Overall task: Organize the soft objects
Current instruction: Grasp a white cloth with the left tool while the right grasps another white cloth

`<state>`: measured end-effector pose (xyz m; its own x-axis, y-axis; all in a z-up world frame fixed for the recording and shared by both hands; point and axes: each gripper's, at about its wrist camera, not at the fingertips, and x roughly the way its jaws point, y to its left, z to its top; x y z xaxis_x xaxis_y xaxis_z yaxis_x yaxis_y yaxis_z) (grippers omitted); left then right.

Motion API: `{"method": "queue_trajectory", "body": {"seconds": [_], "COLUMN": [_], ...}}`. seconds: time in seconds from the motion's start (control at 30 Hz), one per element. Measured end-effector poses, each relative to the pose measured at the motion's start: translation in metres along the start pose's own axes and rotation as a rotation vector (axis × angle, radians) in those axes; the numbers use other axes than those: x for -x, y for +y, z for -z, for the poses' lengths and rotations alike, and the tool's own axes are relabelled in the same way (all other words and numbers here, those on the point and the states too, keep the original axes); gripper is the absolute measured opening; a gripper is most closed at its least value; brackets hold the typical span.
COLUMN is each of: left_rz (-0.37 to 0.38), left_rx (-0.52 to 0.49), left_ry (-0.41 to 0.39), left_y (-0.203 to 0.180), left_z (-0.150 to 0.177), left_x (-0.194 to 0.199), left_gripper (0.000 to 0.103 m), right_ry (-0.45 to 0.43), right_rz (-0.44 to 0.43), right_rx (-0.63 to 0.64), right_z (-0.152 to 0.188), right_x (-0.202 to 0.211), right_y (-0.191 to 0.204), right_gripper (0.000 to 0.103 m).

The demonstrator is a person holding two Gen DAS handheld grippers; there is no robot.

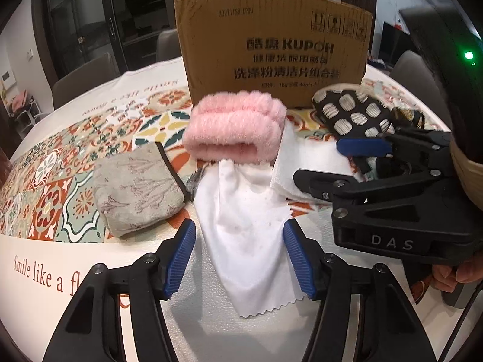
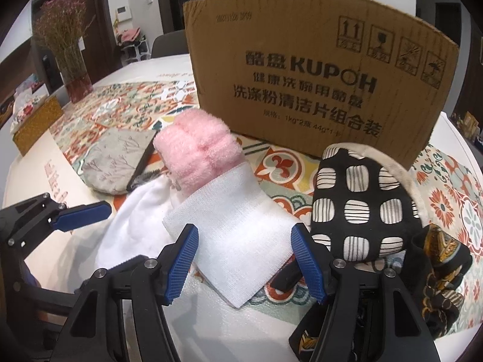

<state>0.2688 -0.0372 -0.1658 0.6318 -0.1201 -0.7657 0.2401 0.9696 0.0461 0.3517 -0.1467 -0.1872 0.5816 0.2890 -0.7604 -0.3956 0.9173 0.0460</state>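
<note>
A thin white cloth (image 1: 244, 226) with zigzag edges lies on the table between the open fingers of my left gripper (image 1: 240, 259). A folded white gauze cloth (image 2: 235, 235) lies between the open fingers of my right gripper (image 2: 244, 261); it also shows in the left wrist view (image 1: 305, 163). A folded pink fluffy towel (image 1: 235, 126) sits behind both, also in the right wrist view (image 2: 199, 147). A grey printed pouch (image 1: 135, 193) lies to the left. A black-and-white patterned cloth (image 2: 362, 208) lies on the right, in front of the cardboard box (image 2: 317, 75).
A black-and-gold scarf (image 2: 440, 265) lies at the right edge. The table has a patterned tile cloth (image 1: 60, 166). A vase of dried flowers (image 2: 72, 69) and a woven tissue box (image 2: 36, 120) stand far left. Chairs stand behind the table.
</note>
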Motion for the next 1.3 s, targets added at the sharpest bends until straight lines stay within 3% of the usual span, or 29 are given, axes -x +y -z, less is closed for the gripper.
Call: {"method": "queue_trajectory", "body": {"seconds": [0.2,0.37,0.47,0.53,0.6,0.67,0.93,1.3], "left_rz": [0.013,0.038,0.046,0.05,0.054,0.06,0.073,0.078], "left_rx": [0.02,0.036,0.03,0.032,0.048,0.066,0.097,0.11], "left_ry": [0.02,0.022,0.018,0.016,0.021,0.026,0.01,-0.083], "left_y": [0.003,0.003,0.001,0.001,0.004,0.007,0.012,0.013], "left_z": [0.0,0.0,0.001,0.001,0.001,0.001,0.0,-0.014], "left_x": [-0.006,-0.006,-0.005,-0.005,-0.004,-0.004,0.009,0.049], "left_gripper": [0.056,0.042,0.029,0.014,0.01,0.009,0.008,0.008], "right_ry": [0.012,0.012,0.006,0.005,0.008,0.01,-0.014,-0.103], "right_rz": [0.025,0.021,0.012,0.007,0.0,-0.008,-0.003,0.03], "right_rx": [0.033,0.031,0.04,0.045,0.043,0.029,0.002,-0.042], "right_z": [0.0,0.0,0.002,0.002,0.002,0.002,0.004,-0.004], "right_x": [-0.003,-0.003,-0.001,0.0,0.002,0.003,0.02,0.064], "right_y": [0.006,0.006,0.008,0.012,0.014,0.016,0.017,0.018], "right_gripper": [0.065,0.062,0.048,0.041,0.024,0.015,0.014,0.014]}}
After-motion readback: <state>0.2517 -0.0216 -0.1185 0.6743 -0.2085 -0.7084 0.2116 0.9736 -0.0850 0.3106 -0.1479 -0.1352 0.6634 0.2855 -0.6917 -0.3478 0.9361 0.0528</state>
